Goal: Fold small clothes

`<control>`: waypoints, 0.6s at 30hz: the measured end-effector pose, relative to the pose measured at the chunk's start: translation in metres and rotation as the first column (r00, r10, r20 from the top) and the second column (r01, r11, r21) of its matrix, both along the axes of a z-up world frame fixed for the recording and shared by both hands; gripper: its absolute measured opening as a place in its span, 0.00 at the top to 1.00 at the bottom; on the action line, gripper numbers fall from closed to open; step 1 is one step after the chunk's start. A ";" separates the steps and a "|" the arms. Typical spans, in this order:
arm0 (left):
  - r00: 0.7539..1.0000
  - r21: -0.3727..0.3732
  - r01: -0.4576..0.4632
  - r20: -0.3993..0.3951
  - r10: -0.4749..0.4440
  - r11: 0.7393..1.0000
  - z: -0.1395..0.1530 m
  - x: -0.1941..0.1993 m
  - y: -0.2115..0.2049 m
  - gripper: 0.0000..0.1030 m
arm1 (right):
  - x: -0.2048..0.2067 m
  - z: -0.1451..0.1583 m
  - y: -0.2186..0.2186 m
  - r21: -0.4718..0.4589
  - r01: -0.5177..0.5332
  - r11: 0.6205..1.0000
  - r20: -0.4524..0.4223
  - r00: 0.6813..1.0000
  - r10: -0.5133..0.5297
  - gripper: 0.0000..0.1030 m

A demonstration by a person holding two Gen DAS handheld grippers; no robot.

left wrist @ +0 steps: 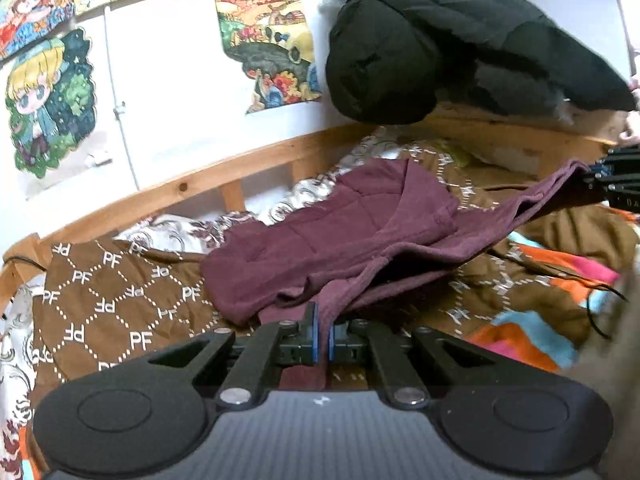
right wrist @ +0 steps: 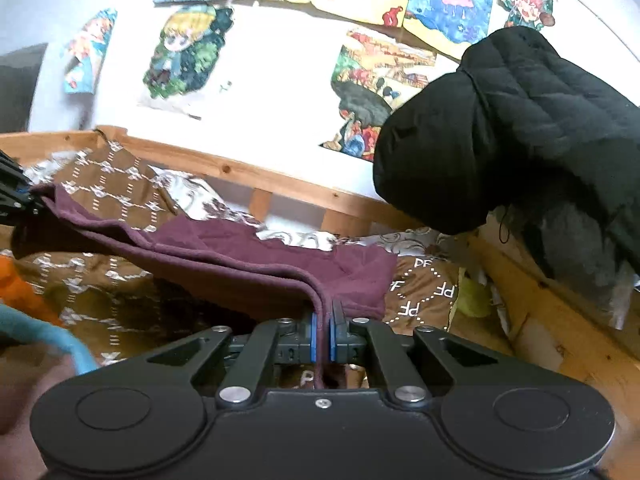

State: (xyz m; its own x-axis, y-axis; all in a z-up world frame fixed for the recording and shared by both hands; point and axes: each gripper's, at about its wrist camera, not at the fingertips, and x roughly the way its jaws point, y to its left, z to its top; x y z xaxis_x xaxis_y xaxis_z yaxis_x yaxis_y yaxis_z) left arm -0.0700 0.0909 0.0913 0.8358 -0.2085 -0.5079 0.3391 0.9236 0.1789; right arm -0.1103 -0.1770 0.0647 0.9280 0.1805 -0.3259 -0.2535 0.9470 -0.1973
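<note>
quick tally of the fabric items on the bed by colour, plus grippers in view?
Maroon garment: 1, pinched at two edges
Brown PF-print blanket: 1
Black padded jacket: 1
White patterned sheet: 1
Grippers: 2, left gripper, right gripper, both shut on the garment
Total: 6

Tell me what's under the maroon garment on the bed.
Under the maroon garment lie a brown PF-patterned blanket and white swirl-patterned bedding. Whatever sits beneath its middle is covered.

A home bedroom: wooden bed frame (left wrist: 192,188), patterned blanket (left wrist: 120,300), cartoon drawings (right wrist: 184,56) on the wall
</note>
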 end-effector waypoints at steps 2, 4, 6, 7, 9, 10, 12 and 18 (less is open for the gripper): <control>0.999 0.002 0.039 -0.016 -0.039 0.999 0.005 -0.009 0.008 0.96 | -0.018 0.006 -0.002 0.024 -0.021 0.999 -0.034 0.999 0.022 0.95; 0.997 0.023 0.066 -0.036 -0.066 0.998 0.005 -0.016 0.012 0.96 | -0.032 0.011 -0.003 0.049 -0.039 0.998 -0.078 0.996 0.042 0.95; 0.993 0.015 0.085 -0.078 -0.084 0.996 0.004 -0.013 0.015 0.96 | -0.040 0.012 -0.002 0.067 -0.055 0.996 -0.116 0.991 0.062 0.95; 0.991 0.013 0.090 -0.102 -0.088 0.996 0.003 -0.008 0.015 0.96 | -0.040 0.011 -0.002 0.068 -0.057 0.996 -0.135 0.989 0.066 0.95; 0.990 0.019 0.092 -0.105 -0.090 0.996 0.003 0.000 0.013 0.96 | -0.036 0.008 0.000 0.061 -0.057 0.996 -0.148 0.987 0.066 0.95; 0.991 0.029 0.086 -0.101 -0.083 0.996 0.005 0.007 0.011 0.96 | -0.031 0.006 0.003 0.053 -0.052 0.997 -0.147 0.987 0.059 0.95; 0.993 0.034 0.072 -0.093 -0.069 0.997 0.011 0.023 0.008 0.96 | -0.018 0.006 0.004 0.047 -0.040 0.998 -0.138 0.989 0.046 0.95; 0.997 0.091 0.005 -0.071 0.002 0.996 0.035 0.101 -0.002 0.95 | 0.053 0.013 0.008 -0.008 -0.017 1.000 -0.045 0.999 0.017 0.95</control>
State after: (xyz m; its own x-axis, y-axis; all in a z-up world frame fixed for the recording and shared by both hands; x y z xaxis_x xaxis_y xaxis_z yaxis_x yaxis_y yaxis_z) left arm 0.0309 0.0885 0.1266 0.7968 -0.1600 -0.5827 0.3555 0.9039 0.2378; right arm -0.0578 -0.1694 0.0773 0.9092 0.1933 -0.3686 -0.2783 0.9409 -0.1929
